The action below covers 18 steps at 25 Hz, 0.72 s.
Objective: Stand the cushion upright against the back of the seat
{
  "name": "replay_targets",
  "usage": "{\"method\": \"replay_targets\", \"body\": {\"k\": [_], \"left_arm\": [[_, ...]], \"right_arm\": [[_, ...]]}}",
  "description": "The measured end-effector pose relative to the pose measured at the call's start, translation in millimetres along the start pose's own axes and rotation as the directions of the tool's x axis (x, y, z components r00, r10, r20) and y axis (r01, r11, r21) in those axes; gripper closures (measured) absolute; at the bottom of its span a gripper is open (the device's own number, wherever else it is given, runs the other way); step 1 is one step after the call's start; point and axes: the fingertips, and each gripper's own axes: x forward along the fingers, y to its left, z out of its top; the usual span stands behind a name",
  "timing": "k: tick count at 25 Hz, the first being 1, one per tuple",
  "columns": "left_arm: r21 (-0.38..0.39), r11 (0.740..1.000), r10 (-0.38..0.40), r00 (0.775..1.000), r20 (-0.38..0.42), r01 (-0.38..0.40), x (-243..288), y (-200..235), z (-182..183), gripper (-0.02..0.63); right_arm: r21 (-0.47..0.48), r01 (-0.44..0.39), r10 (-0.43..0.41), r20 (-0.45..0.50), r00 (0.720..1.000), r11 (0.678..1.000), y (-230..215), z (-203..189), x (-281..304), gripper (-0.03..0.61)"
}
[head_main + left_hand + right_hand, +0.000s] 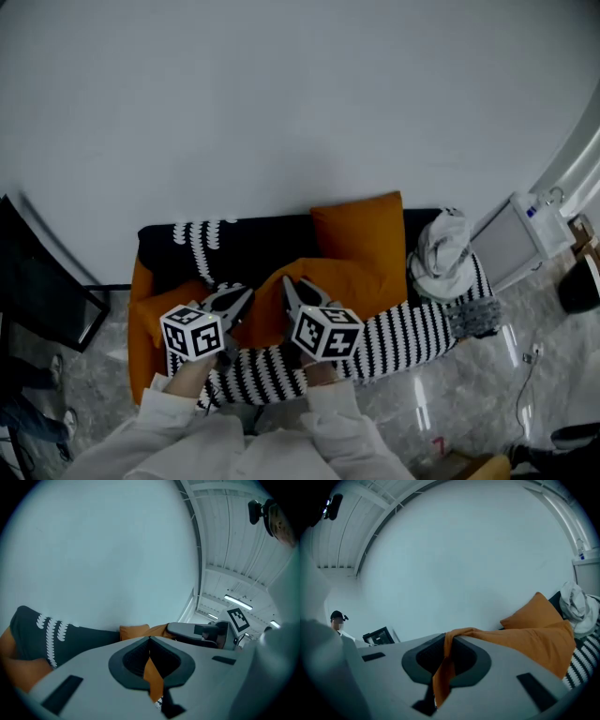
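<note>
An orange cushion (349, 279) lies slumped on the seat of a black sofa (272, 239), and both grippers hold its near edge. My left gripper (244, 300) is shut on a fold of the orange fabric (153, 677). My right gripper (291, 289) is shut on another fold (443, 677), and the cushion's body (529, 641) stretches away to its right. A second orange cushion (361, 228) stands upright against the sofa back; it also shows in the right gripper view (534, 612).
A black-and-white striped blanket (403, 339) drapes over the seat front. A black throw with white pattern (208, 239) hangs over the back at left. A white cloth bundle (442, 248) sits at the right end, beside a white appliance (514, 242). A dark screen (42, 300) stands at left.
</note>
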Motion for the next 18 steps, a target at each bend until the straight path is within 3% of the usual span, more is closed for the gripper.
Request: {"method": "replay_targets", "body": {"k": [9,18], "left_arm": [[-0.011,0.999,-0.048,0.998,-0.034,0.048,34.7,53.8,35.7,0.606],[-0.057,0.997,-0.063,0.995,-0.077,0.058,57.3,114.3,49.6,0.606]], "right_arm": [[-0.049,0.008,-0.007,0.019,1.0,0.999,-9.7,39.9,73.0,0.548],[-0.039,-0.026,0.023,-0.072,0.997,0.999,0.0,29.4,159.1,0.548]]}}
